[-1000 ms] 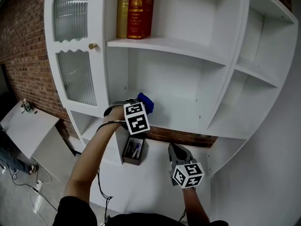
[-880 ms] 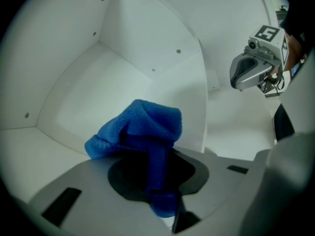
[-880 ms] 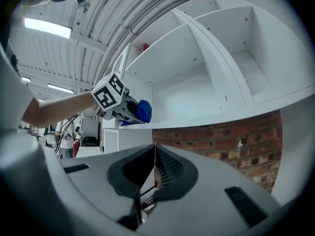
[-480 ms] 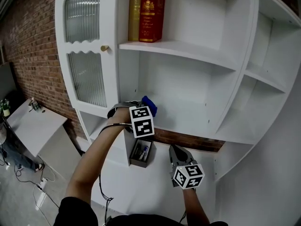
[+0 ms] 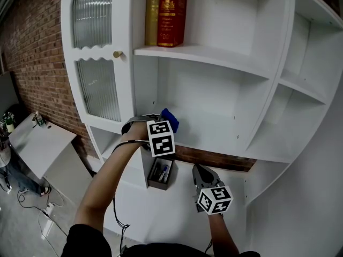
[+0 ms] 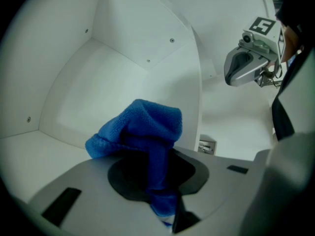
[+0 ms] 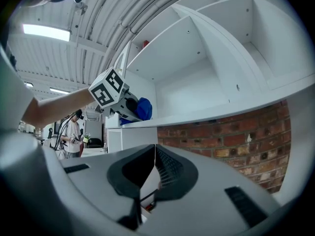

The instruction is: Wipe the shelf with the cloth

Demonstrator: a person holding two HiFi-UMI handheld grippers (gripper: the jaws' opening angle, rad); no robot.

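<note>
Blue cloth [image 6: 142,127] is clamped by the left gripper [image 5: 162,120] at the shelf's [image 5: 214,128] left front corner; right gripper [image 5: 199,170] is seen closed, empty.

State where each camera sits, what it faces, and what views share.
Head view: on the head, facing down at the white shelf unit; forearms, left gripper, right gripper show.
Left gripper view: on that gripper, facing the shelf corner; jaws shut on blue terry cloth.
Right gripper view: low, looking up; jaws shut, empty.
All three show the cloth.

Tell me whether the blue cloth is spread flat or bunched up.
Bunched up: the blue cloth rises in a folded hump, pinched between the jaws of the left gripper.
</note>
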